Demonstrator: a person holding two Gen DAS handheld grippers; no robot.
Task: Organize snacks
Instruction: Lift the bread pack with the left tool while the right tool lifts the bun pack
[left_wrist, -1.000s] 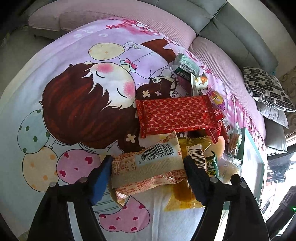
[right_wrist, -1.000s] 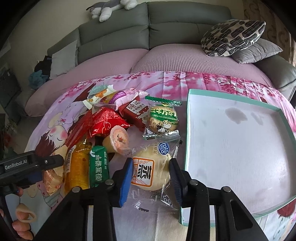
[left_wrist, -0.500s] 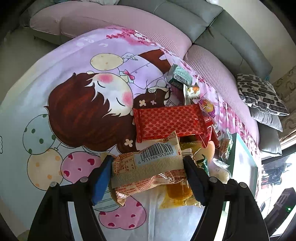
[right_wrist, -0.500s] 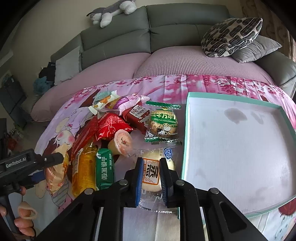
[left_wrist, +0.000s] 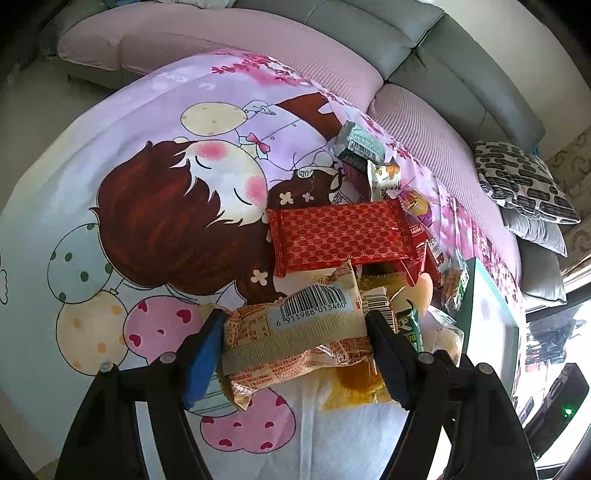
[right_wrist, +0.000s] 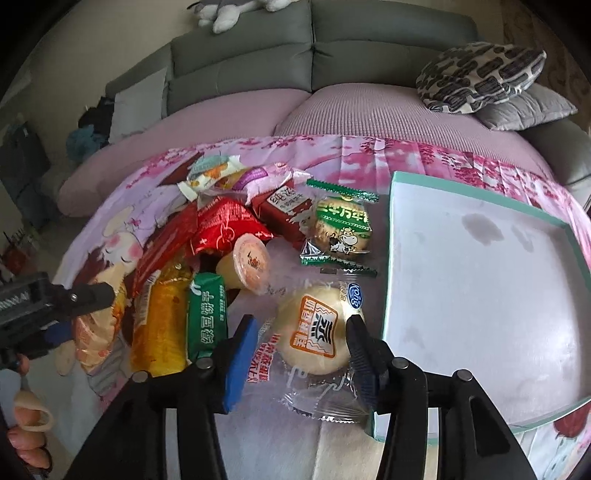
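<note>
Found the right gripper (right_wrist: 301, 326) with its jaws opening around the bun packet (right_wrist: 314, 332), pads not pressing on it. Saw that packet lying near the front edge of the counter (left_wrist: 92, 155), just beside the empty tray (right_wrist: 386, 258). Noted the left gripper (left_wrist: 295, 326) closed on the barcode packet (left_wrist: 314, 308), above the left part of the heap.

Judged these risks:
- Might crush the soft bun if squeezed too hard.
- Might pinch only the loose wrapper and drop it before the tray.
- Could catch the tray wall when carrying across.

Also saw the green bar (right_wrist: 207, 314), jelly cup (right_wrist: 247, 264) and yellow packet (right_wrist: 162, 325) crowding close on the left.
</note>
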